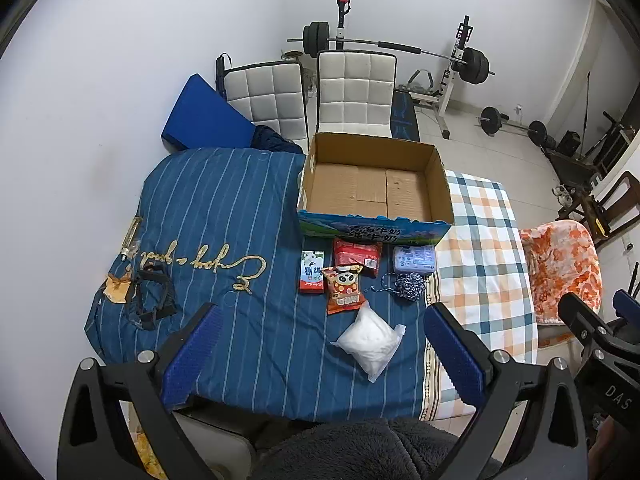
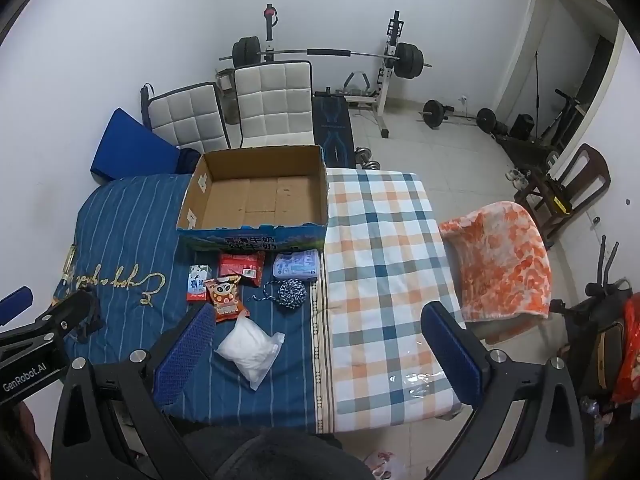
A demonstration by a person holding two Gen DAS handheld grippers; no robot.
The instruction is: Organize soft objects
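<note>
Both tools wide open, empty; white bag [image 1: 370, 340] lies between left tool's [image 1: 326, 354] fingers, left of right tool [image 2: 320, 354].

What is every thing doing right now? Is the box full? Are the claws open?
Box: open, empty.
White bag: lying flat on the blue cover, nearest the claws.
Panda snack: lying on the cover, unheld.
Milk carton: lying on its side.
Yarn: wound in a ball, one end loose.
Left claw: open, empty.
Right claw: open, empty.
</note>
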